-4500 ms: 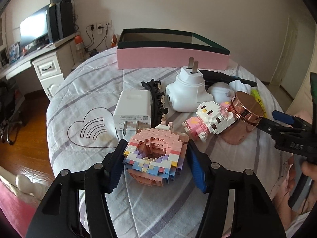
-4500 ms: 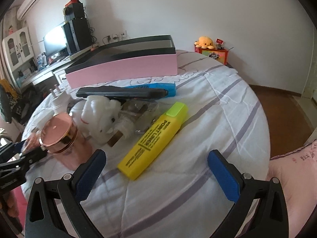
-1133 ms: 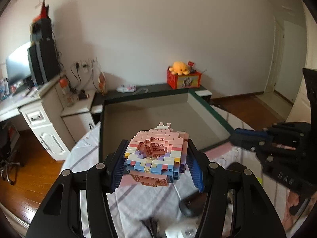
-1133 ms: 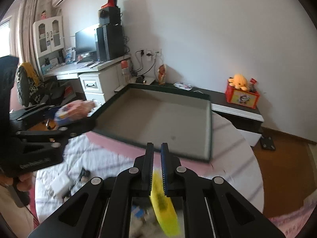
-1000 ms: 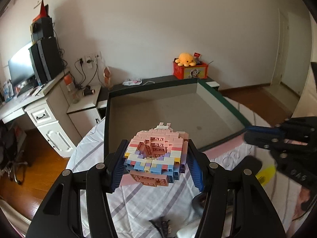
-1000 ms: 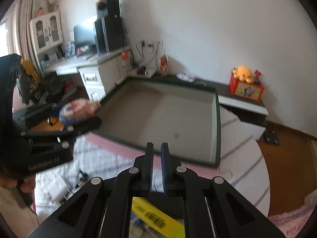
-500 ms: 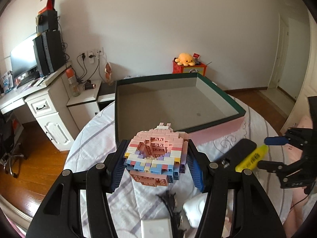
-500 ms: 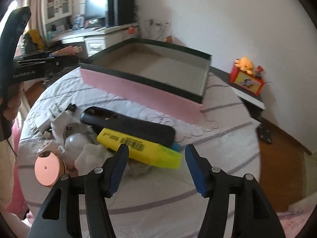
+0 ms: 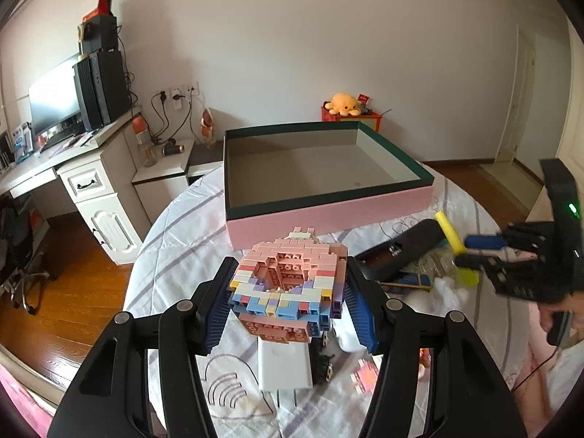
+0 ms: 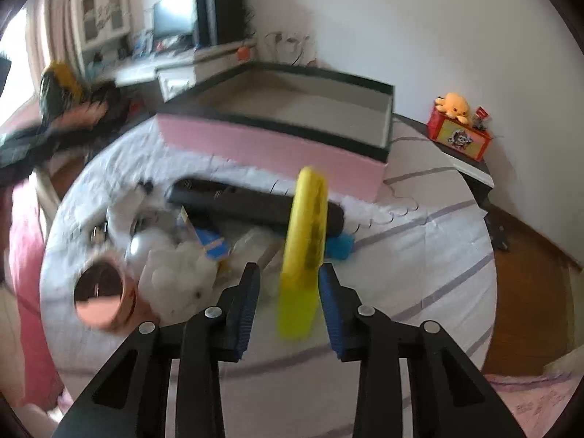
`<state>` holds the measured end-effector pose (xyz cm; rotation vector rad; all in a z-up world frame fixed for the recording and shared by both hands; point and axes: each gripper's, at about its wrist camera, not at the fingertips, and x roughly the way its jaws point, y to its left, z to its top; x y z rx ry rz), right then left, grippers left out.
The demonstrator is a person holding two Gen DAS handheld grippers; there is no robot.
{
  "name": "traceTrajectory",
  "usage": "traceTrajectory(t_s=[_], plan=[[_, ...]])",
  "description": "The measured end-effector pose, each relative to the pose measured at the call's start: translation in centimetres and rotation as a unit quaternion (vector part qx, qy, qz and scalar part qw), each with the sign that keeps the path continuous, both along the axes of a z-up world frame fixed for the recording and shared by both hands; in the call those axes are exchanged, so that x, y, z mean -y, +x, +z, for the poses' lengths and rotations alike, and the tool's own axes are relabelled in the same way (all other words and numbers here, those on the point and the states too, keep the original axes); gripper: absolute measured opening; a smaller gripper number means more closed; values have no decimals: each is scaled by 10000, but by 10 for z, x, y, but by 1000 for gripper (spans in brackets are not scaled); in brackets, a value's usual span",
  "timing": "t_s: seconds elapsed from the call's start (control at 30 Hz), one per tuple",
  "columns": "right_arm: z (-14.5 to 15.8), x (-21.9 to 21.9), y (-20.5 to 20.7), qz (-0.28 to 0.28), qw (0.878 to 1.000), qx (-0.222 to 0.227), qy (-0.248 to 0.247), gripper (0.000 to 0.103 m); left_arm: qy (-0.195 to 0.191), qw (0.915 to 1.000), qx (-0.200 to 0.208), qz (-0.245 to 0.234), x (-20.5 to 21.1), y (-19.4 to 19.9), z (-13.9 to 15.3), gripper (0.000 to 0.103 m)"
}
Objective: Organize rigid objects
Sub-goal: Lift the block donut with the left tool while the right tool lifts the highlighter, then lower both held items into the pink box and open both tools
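Note:
My left gripper (image 9: 288, 284) is shut on a pastel brick model (image 9: 288, 288) and holds it in the air above the bed, short of the pink box (image 9: 328, 219). The box (image 10: 270, 153) is open-topped, with a dark green rim. In the right wrist view the yellow highlighter (image 10: 304, 241) points away from me, its near end between the closing jaws of my right gripper (image 10: 290, 281). A gap still shows at the left pad. The left wrist view shows the right gripper (image 9: 474, 252) at the right with the highlighter (image 9: 447, 226) crossing its fingers.
A black remote (image 10: 255, 200) lies in front of the box among small items, including a copper jar (image 10: 102, 292) and white toys (image 10: 175, 273). A white charger (image 9: 284, 365) lies under the brick model. White desk and floor at the left; a person's hand (image 9: 562, 314) holds the right gripper.
The left gripper drew back from the box with the brick model. The right gripper let the highlighter fall, opened wide, sank to it and is narrowing; the highlighter turned from crosswise to lengthwise.

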<state>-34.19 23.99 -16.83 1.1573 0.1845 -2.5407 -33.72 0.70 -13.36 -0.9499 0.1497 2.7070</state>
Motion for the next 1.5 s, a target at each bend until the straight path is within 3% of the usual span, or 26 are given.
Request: traceTrajectory(t_s=[0.17,0.37,0.63,0.9,1.1,1.33,1.5], plan=[[-7,-8,-14,-209,9980,192,-565,26,16,10000,5,18,0,7,1,58],[-4,-4,-7,-265,9987,69,-421,26,26,10000,-23,52,0,9,3,58],[30,4,-9,-166,9975,-331,-601,26,-41,9998,-188,-51,-14,-3,12,58],[65,31,-47,73,9954,-646,-701,26,-38,9992,-342,-202,-32,-47,30,58],[68,51,-92,167,9952,-557,-792,26,-188,9993,-323,16,-39,-99,34,58],[50,69,-137,-9,9964,-380,-753,26,-477,9973,52,559,-40,-162,6,58],[30,74,-156,-148,9982,-201,-539,26,-639,9948,287,746,-41,-183,-19,58]])
